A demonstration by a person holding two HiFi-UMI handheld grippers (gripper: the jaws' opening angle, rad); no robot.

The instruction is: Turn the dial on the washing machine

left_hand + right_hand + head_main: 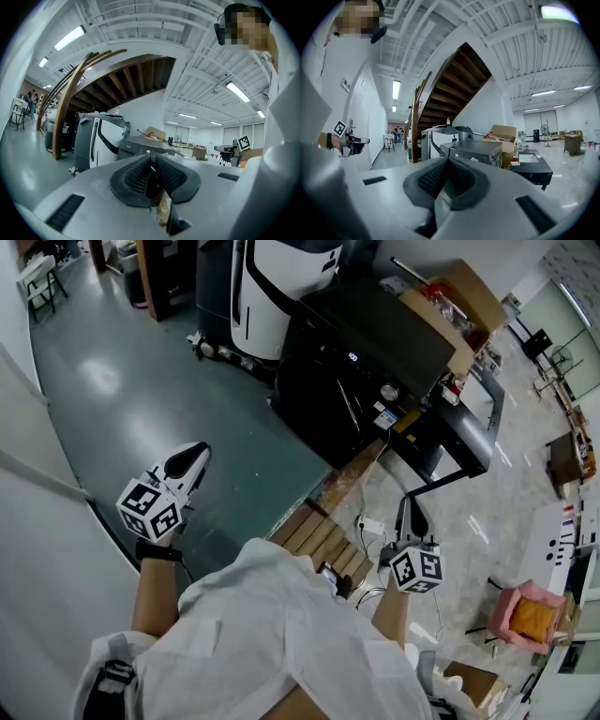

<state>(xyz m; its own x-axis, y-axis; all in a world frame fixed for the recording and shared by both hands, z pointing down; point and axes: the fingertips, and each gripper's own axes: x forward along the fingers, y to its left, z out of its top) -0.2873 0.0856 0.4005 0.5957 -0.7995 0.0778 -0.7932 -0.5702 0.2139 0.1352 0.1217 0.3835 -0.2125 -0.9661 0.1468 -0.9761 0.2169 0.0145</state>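
Observation:
The black washing machine (pixel 375 362) stands ahead of me on the floor, its round silver dial (pixel 389 391) on the front panel. In the left gripper view the washing machine (pixel 140 147) is far off; the right gripper view shows the washing machine (pixel 471 151) and its dial (pixel 474 159) beyond the jaws. My left gripper (pixel 197 457) is held over the green floor, well left of the machine, its jaws together and empty. My right gripper (pixel 411 512) hovers below and short of the machine's front, also shut on nothing. Both grippers, left (pixel 152 173) and right (pixel 447 176), are well away from the dial.
A white-and-black unit (pixel 272 287) stands left of the washer. Cardboard boxes (pixel 459 306) sit behind it and a black low stand (pixel 469 427) to its right. Wooden planks (pixel 323 540) and a white plug with cables (pixel 370 524) lie at my feet. A pink stool (pixel 530 615) is at right.

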